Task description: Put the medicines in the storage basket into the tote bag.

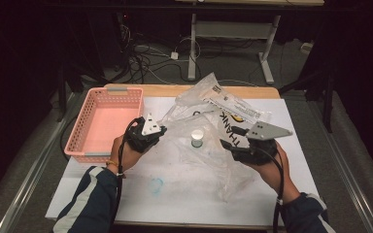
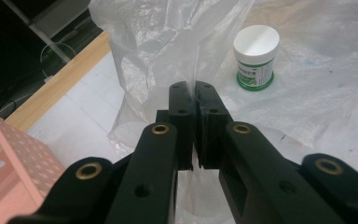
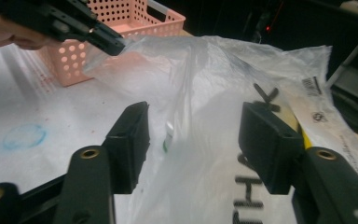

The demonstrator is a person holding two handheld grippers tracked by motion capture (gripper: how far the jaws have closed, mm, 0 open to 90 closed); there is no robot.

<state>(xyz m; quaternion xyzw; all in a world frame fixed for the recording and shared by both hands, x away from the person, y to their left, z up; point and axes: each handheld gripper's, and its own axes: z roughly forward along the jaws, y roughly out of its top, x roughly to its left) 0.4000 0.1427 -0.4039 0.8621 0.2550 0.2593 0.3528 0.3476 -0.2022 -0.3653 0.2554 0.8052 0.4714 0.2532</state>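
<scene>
Left gripper (image 2: 193, 93) is clamped on a fold of the clear plastic bag (image 1: 209, 145), jaws pressed together w/ the film pinched between them & rising up past the tips. Right gripper (image 3: 193, 140) is spread wide, nothing between its jaws yet; bag film drapes just ahead of & partly between them.

Small jar (image 2: 256, 56), white lid, green label, stands upright ahead of my left tool & a bit to its right, on or under the bag film, can't tell which. From my right tool it's straight ahead, low, glimpsed through the plastic (image 3: 168, 135).

Key relation, I judge: bag stretches across between my 2 tools, left end held up, the edge facing the right gripper loose. Right gripper is nearer that loose edge, so it's the one to close on it, probably to open the bag mouth. Pink basket (image 1: 108, 121) sits beyond & outboard of my left tool, well apart from the jar.
</scene>
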